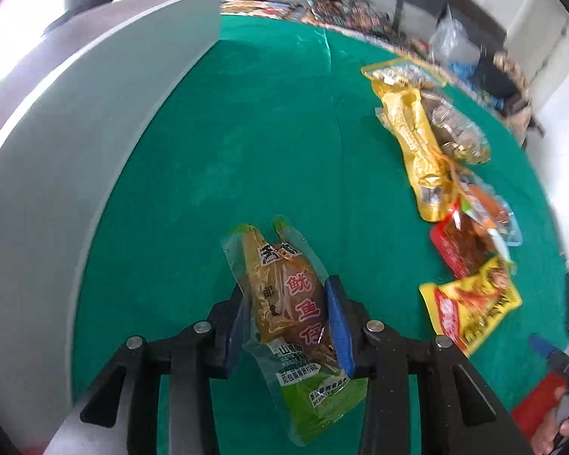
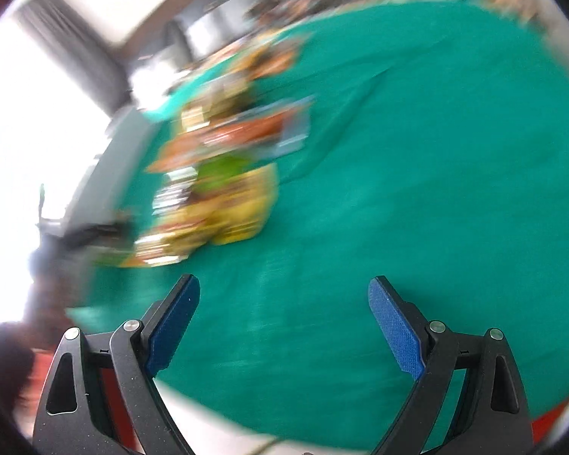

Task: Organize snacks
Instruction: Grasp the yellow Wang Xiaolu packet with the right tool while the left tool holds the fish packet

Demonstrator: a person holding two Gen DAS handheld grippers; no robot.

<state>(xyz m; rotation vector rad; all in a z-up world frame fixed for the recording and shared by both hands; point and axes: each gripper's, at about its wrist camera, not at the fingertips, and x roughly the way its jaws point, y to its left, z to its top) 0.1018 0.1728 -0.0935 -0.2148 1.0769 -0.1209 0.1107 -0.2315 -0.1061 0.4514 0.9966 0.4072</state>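
My left gripper [image 1: 288, 303] is shut on a clear snack packet [image 1: 288, 295] with brown contents, red characters and a green end, held above the green table cloth [image 1: 246, 151]. A row of snack packets lies to the right: a gold one [image 1: 417, 144], a red one [image 1: 462, 242] and a yellow one [image 1: 470, 303]. My right gripper [image 2: 284, 303] is open and empty above the cloth [image 2: 417, 189]. In its blurred view a pile of snack packets [image 2: 223, 174] lies ahead to the left.
A grey box wall [image 1: 76, 151] stands on the left of the table. More packets and bags [image 1: 360, 11] lie along the far edge. The other gripper and hand [image 1: 557, 390] show at the lower right.
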